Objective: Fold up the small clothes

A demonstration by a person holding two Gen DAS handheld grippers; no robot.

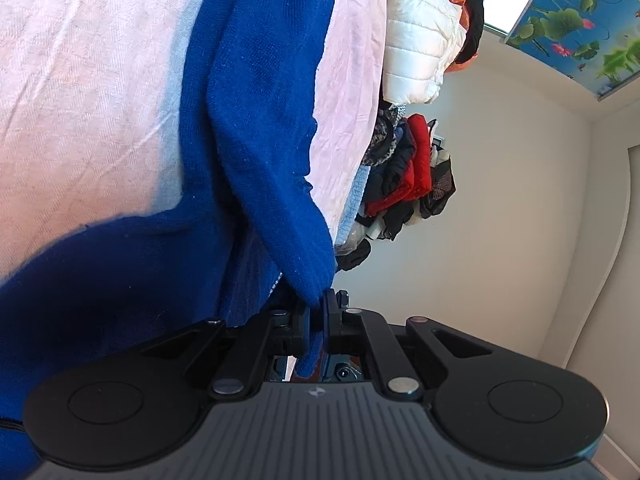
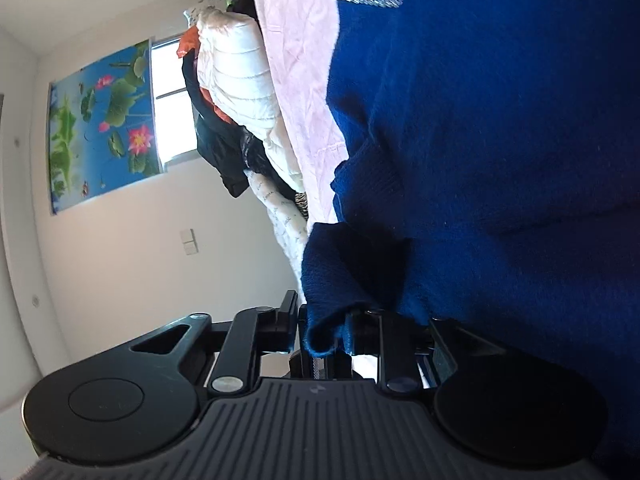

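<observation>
Blue sweater (image 1: pixel 248 120) lying on pink bed sheet (image 1: pixel 80 60) | left tongs (image 1: pixel 318 320) clamping sleeve cuff | right tongs (image 2: pixel 324 332) part-open around hem, grip unclear | step: folding inward | next: carrying edges across evenly

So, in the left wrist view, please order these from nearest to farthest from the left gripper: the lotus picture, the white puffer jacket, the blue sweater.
1. Blue sweater: its cuff is pinched in the left gripper.
2. White puffer jacket: on the clothes pile, upper middle.
3. Lotus picture: on the far wall, top right.
</observation>
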